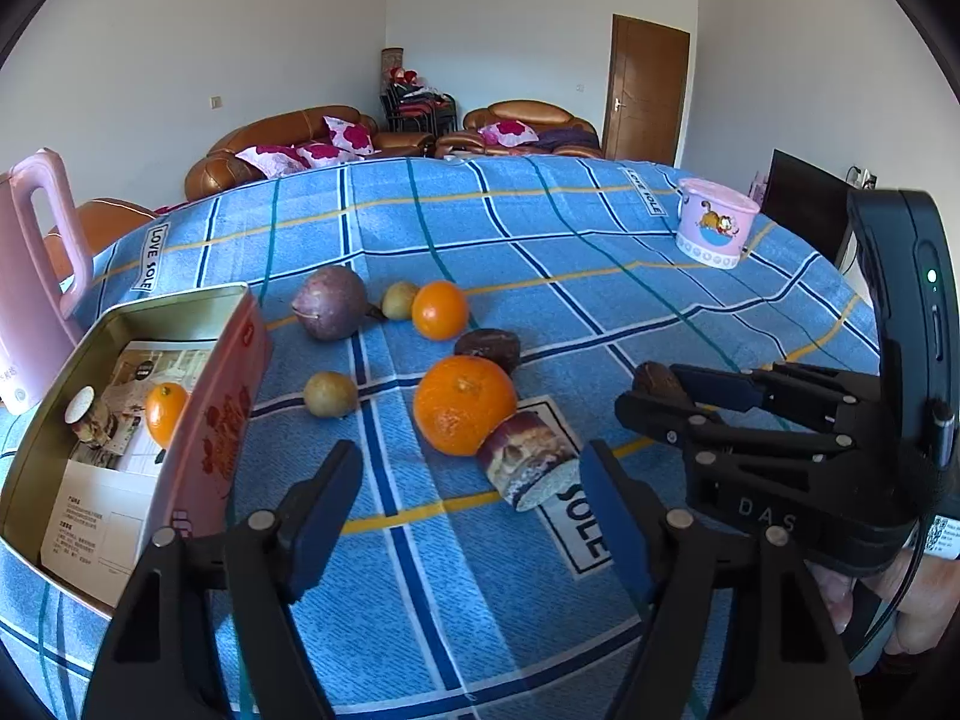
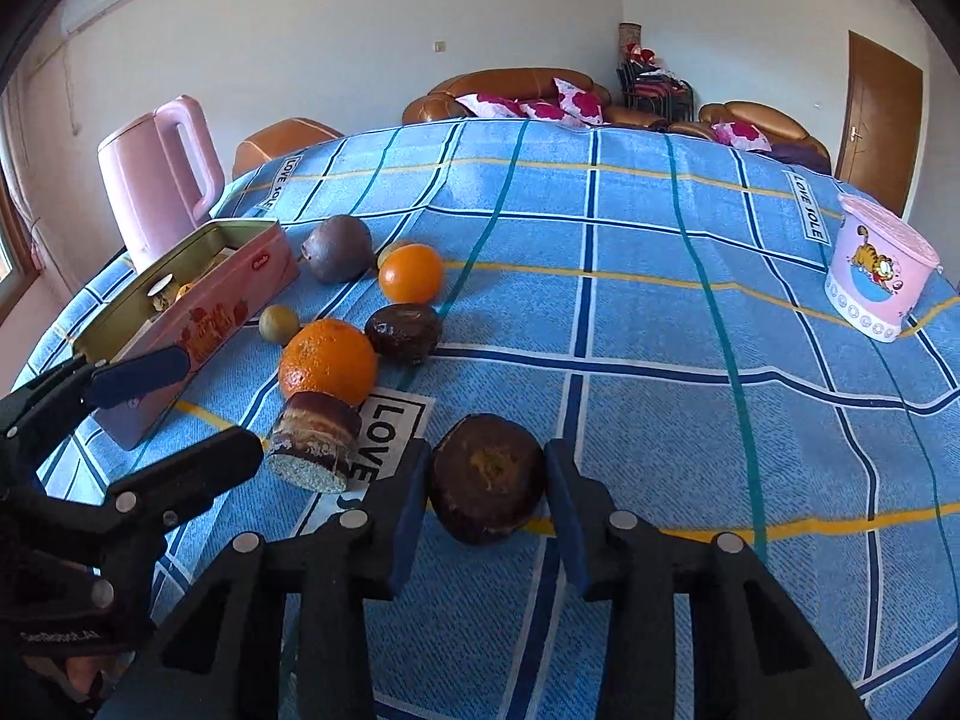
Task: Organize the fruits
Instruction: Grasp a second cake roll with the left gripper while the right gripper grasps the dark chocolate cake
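While left tongs (image 1: pixel 468 492) gape, right tongs (image 2: pixel 487 495) clamp a dark, wrinkled fruit (image 2: pixel 487 486) — cut face orange.

Each black claw (image 2: pixel 487 516) has blue pads (image 2: pixel 567 516), silver rivets, and white lettering on its body.

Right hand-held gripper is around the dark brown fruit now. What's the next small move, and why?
Probably lift it slightly. The right hand-held gripper has its pads against both sides of the dark brown fruit, which still rests on the tablecloth. A short lift would test the grip before carrying it to the pink tin.
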Available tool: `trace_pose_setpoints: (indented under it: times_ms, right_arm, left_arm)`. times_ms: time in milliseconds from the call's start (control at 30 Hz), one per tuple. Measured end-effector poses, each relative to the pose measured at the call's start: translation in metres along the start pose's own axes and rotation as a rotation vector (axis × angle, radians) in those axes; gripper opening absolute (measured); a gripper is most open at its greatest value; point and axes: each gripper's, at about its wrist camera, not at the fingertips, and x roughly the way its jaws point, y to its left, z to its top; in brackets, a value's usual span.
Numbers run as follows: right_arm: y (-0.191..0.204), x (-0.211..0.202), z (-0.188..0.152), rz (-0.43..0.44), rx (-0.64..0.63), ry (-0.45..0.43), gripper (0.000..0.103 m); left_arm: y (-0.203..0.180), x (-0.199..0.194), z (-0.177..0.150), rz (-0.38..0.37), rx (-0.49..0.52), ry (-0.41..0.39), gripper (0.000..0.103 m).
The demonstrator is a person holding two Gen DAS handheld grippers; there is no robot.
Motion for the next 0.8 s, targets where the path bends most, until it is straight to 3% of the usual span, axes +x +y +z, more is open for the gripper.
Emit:
trace_pose_setpoints:
  times_ms: [100,300,400,800]
  right_arm:
    - [-0.007,-0.002,0.0,-0.02,0.039,-0.008,0.04]
    - [-0.011,-0.001,0.001,-0.025,0.065,-0.007,0.04]
    - [-0.011,0.002,0.002,-0.022,0.064,0.008,0.041]
    - [-0.004,-0.011,0.0,-0.008,0.023,-0.063,0.041]
  left_arm:
    - [-0.006,0.008,0.002,0.002,0.014,0.02,0.062]
    - [-0.017,0.022,0.003,-0.003,0.057,0.08,0.06]
    - [-0.014,0.029,0.003,-0.027,0.031,0.115,0.046]
    - [0.005,0.008,0.002,-0.026,-0.061,0.005,0.046]
